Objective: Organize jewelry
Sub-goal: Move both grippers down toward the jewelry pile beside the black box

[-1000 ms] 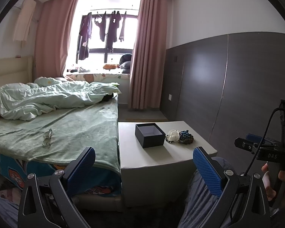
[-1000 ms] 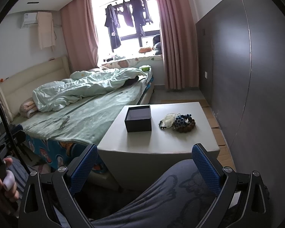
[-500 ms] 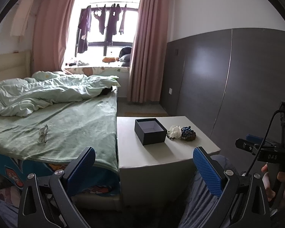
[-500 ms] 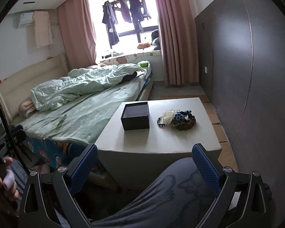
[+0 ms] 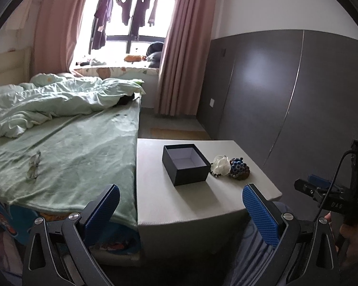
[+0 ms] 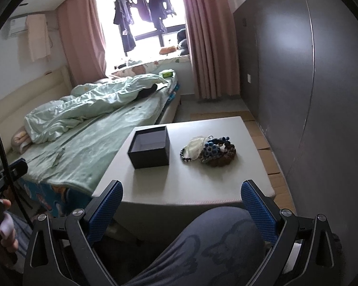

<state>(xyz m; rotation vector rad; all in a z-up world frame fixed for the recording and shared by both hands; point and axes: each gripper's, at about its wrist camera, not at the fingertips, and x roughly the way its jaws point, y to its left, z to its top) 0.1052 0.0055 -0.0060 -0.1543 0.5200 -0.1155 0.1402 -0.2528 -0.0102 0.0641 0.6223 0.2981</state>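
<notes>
A dark open box (image 5: 185, 164) (image 6: 151, 148) stands empty on a low white table (image 5: 169, 205) (image 6: 191, 186). To its right lies a pile of jewelry (image 5: 230, 167) (image 6: 208, 151): a white piece, blue beads, brown and dark bead strings. My left gripper (image 5: 180, 203) is open, held back from the table's near edge with nothing between its blue pads. My right gripper (image 6: 181, 201) is open too, above a person's knee (image 6: 214, 236), short of the table. In the left wrist view the right gripper's body (image 5: 334, 200) shows at the right edge.
A bed with a green sheet (image 5: 71, 147) (image 6: 88, 147) and a rumpled duvet runs along the table's left side; eyeglasses (image 5: 34, 166) lie on it. A dark wall panel (image 5: 286, 100) (image 6: 298, 83) stands to the right. Pink curtains and a window are at the back.
Both grippers have moved forward and tilted down toward the table; the box and the jewelry pile look larger and sit lower. Both stay open.
</notes>
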